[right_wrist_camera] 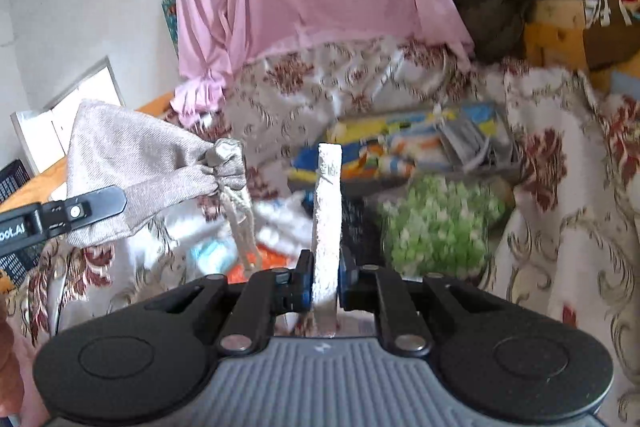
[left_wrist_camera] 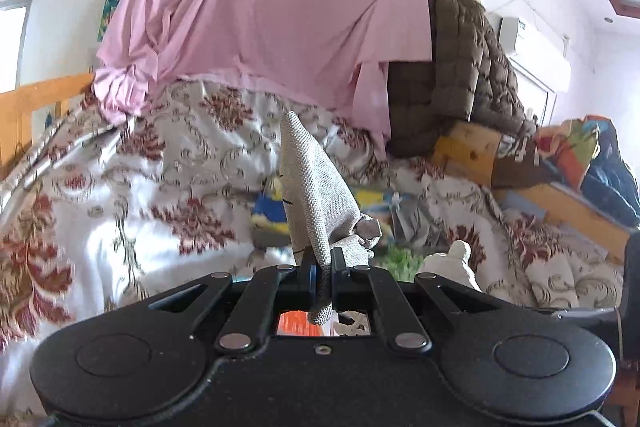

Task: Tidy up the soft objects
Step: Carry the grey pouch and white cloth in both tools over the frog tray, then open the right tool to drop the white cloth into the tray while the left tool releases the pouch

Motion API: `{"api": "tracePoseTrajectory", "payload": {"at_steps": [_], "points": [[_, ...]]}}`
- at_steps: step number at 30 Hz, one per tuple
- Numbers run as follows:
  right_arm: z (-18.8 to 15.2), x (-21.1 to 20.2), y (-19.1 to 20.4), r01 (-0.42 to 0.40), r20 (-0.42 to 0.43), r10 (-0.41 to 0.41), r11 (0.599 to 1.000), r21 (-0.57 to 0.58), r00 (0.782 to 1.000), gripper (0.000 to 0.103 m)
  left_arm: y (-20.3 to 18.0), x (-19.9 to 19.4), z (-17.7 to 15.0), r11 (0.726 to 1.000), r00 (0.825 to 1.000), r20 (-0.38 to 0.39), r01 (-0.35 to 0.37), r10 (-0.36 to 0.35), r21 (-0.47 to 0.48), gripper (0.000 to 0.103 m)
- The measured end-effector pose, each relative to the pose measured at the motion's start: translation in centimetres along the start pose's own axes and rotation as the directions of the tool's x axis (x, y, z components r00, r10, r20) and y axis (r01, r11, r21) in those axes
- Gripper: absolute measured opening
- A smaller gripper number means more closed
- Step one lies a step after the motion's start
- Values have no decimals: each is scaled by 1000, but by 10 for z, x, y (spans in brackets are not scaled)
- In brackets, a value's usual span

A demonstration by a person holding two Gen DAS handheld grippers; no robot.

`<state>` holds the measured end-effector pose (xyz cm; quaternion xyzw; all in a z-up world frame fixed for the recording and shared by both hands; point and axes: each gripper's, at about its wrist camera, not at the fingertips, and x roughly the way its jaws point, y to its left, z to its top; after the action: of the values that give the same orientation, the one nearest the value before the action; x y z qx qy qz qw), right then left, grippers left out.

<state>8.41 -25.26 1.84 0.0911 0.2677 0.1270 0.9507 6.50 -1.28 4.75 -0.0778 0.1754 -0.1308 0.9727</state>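
Observation:
My left gripper (left_wrist_camera: 322,259) is shut on a grey woven drawstring pouch (left_wrist_camera: 308,179), which stands up out of the closed jaws. In the right wrist view the same pouch (right_wrist_camera: 132,163) hangs at the left with its gathered neck and white cords (right_wrist_camera: 240,219) trailing down, one left finger (right_wrist_camera: 92,207) across it. My right gripper (right_wrist_camera: 325,267) is shut on a white fluffy folded cloth (right_wrist_camera: 329,195) that rises upright between its pads. Both are held above a pile of soft items on the bed.
A floral bedspread (right_wrist_camera: 560,155) covers the bed. On it lie a green fluffy item (right_wrist_camera: 436,223) and colourful flat packs (right_wrist_camera: 400,143). A pink sheet (left_wrist_camera: 272,7) hangs behind, a brown quilted blanket (left_wrist_camera: 472,67) to its right. A wooden bed rail (left_wrist_camera: 36,99) is at the left.

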Motion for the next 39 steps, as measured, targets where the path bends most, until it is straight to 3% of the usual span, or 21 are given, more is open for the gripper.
{"api": "tracePoseTrajectory", "payload": {"at_steps": [9,18,25,27,34,39], "points": [[58,36,-21,4,89,-4,1000,-2,996,13,-18,47,42,999,997,81,-11,7,51,6],[125,140,-65,-29,149,13,994,107,989,13,-14,154,86,998,995,86,-53,50,40,6],[144,210,-90,-84,149,58,982,172,987,13,-3,241,105,996,997,42,-70,68,54,6],[143,225,-97,-101,109,80,974,203,991,13,0,264,104,996,997,23,-73,72,50,6],[127,260,-111,-68,-28,78,963,263,997,13,15,319,80,997,991,-112,-72,69,-29,6],[122,266,-111,-23,-56,38,968,251,998,14,19,334,57,992,975,-189,-124,115,-38,7]]}}
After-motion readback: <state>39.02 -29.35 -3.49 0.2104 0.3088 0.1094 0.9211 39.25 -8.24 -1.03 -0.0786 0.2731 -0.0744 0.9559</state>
